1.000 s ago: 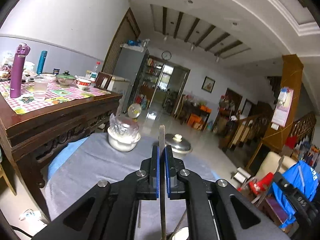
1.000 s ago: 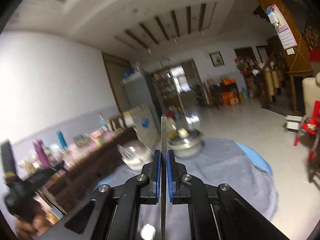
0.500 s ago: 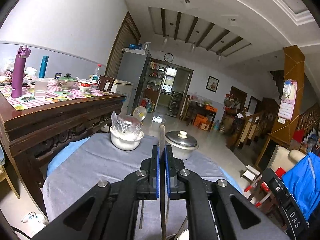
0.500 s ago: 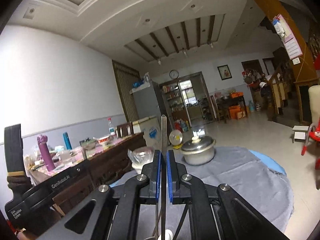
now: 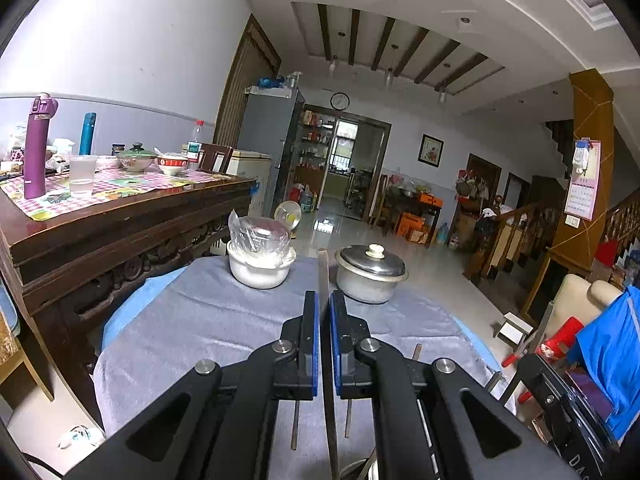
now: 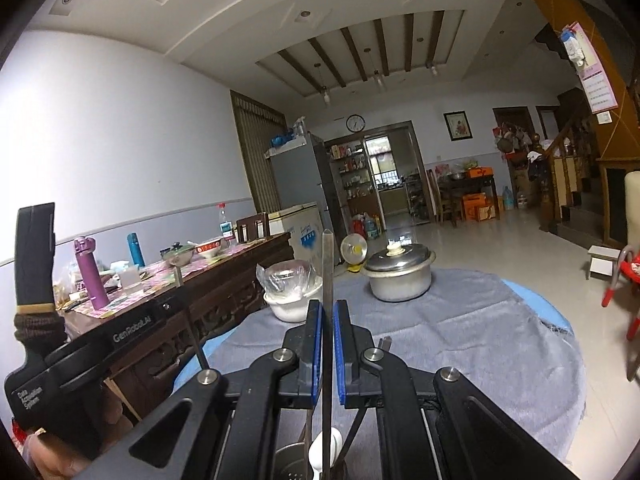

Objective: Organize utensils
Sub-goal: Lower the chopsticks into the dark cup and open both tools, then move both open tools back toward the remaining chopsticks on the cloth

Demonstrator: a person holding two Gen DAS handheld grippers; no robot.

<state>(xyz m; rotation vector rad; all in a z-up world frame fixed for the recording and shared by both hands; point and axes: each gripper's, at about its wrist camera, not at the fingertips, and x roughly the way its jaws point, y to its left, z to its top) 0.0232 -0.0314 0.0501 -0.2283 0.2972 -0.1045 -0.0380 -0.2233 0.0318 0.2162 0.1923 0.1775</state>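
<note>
Left tool: blue pads clenched on a thin flat metal utensil handle that stands upright between them, tip poking above the fingers. The lower end runs down out of frame, so I can't tell what kind of utensil it is.

Right tool: same story, pads clamped on a second flat metal handle, upright, tip well above the fingers. Below the pads, a white spoon and the rim of a perforated metal holder show at the bottom edge; the gripped handle runs down toward them, contact not visible.

Both tools sit over the round surface covered in grey cloth. At the far side: a white bowl with a plastic-wrapped bowl on top, and just beside it a lidded steel pot, the two apart. Thin sticks lie on the cloth under the left tool.

The left tool's body is visible at the left of the right wrist view, well apart from the right tool.
</note>
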